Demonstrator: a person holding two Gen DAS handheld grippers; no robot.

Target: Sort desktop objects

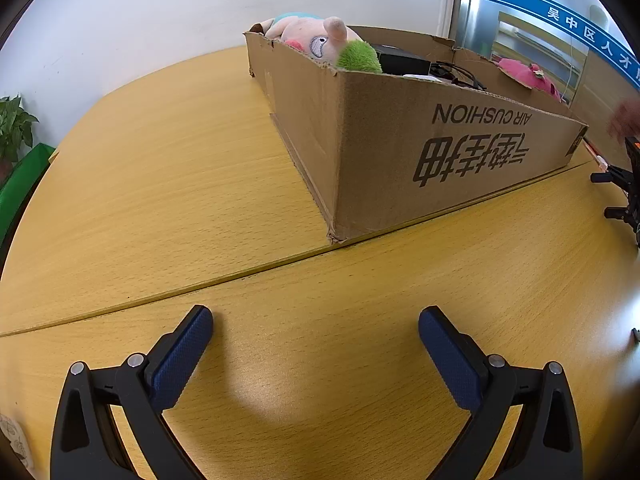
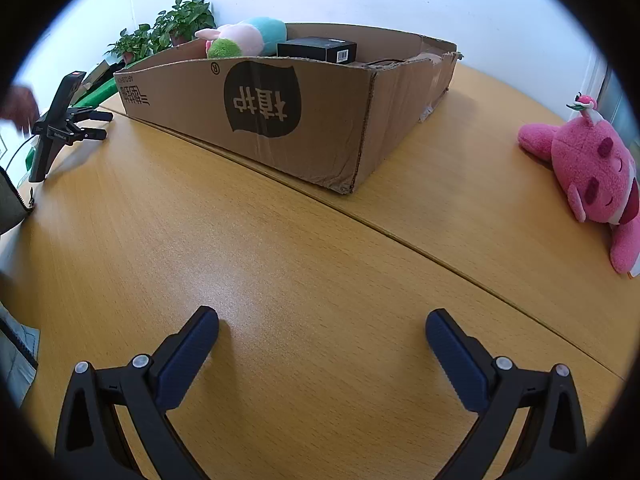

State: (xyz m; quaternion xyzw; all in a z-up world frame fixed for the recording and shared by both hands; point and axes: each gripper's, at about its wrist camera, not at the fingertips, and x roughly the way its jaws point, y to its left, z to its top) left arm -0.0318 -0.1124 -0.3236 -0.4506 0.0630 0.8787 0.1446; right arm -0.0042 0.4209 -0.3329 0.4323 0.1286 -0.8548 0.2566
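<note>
Right gripper [image 2: 322, 328] spread wide over bare table [image 2: 280, 272] — cardboard box [image 2: 320, 120] ahead, pink plush [image 2: 592, 172] lying right.

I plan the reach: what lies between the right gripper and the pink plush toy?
Only bare wooden table between right gripper and pink plush toy, in the right wrist view.

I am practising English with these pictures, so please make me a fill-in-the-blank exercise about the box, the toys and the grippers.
1. The pink plush toy lies on the wooden table, ____ the brown cardboard box.
2. The black rectangular box with a barcode sits ____ the cardboard box.
3. The jaws of the right gripper stand ____.
4. Between the jaws of the left gripper there is ____.

Missing words: outside; inside; open; nothing
</note>
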